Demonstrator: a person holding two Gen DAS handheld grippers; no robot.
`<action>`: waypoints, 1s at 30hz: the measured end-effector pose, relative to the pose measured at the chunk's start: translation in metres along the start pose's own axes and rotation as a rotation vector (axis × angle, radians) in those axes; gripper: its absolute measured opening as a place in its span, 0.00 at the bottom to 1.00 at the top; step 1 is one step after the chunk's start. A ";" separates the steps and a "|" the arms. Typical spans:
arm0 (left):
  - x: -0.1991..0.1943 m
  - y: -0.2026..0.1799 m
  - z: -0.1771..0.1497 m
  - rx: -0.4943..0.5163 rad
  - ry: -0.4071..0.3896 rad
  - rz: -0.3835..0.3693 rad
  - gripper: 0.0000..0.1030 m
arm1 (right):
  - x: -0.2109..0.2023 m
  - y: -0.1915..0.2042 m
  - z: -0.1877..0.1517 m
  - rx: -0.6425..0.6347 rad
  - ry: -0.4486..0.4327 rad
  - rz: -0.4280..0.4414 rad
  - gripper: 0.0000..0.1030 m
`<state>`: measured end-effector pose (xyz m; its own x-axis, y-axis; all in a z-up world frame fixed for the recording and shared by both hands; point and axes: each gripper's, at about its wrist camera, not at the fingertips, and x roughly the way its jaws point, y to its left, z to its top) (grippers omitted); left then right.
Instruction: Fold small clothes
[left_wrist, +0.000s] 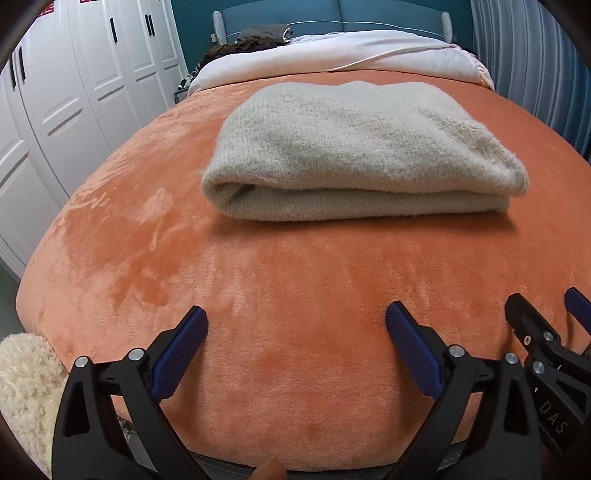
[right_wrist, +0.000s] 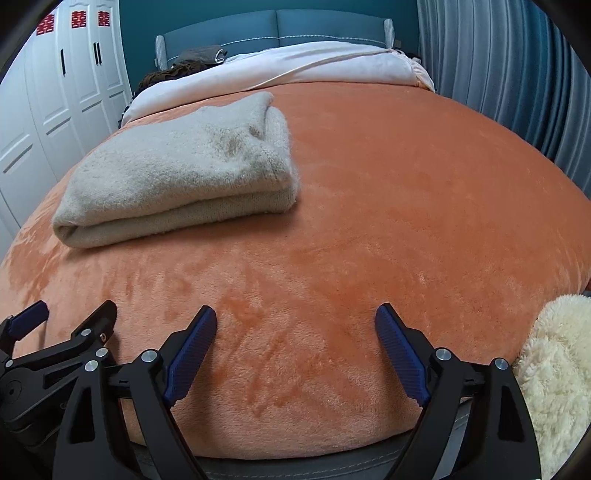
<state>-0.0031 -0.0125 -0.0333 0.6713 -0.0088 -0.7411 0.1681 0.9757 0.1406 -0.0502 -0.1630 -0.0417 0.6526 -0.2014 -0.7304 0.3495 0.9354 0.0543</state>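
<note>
A beige knit garment (left_wrist: 354, 155) lies folded in a thick rectangle on the orange blanket (left_wrist: 258, 295) in the middle of the bed. It also shows in the right wrist view (right_wrist: 177, 170), at the left. My left gripper (left_wrist: 297, 319) is open and empty, low over the blanket's near edge, well short of the garment. My right gripper (right_wrist: 295, 317) is open and empty, beside the left one and to the garment's right. The right gripper also shows at the right edge of the left wrist view (left_wrist: 546, 306), and the left gripper at the left edge of the right wrist view (right_wrist: 74, 314).
A white duvet (left_wrist: 332, 55) lies bunched at the head of the bed with dark clothes (left_wrist: 251, 40) by the blue headboard. White wardrobe doors (left_wrist: 74, 92) stand on the left, grey curtains (right_wrist: 498, 66) on the right. Cream fleece sleeves (right_wrist: 554, 369) show at the frame edges.
</note>
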 end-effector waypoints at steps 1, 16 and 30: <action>0.001 0.001 0.000 -0.007 0.001 -0.003 0.95 | 0.001 -0.001 0.000 -0.001 0.002 0.002 0.83; 0.012 0.013 -0.002 -0.104 -0.005 -0.045 0.96 | 0.007 0.009 -0.003 -0.023 0.027 -0.008 0.86; 0.016 0.017 0.000 -0.117 -0.003 -0.052 0.96 | 0.008 0.021 -0.009 -0.020 0.036 -0.012 0.89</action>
<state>0.0104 0.0041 -0.0428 0.6659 -0.0602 -0.7436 0.1173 0.9928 0.0247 -0.0436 -0.1426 -0.0520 0.6235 -0.2021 -0.7552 0.3432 0.9387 0.0322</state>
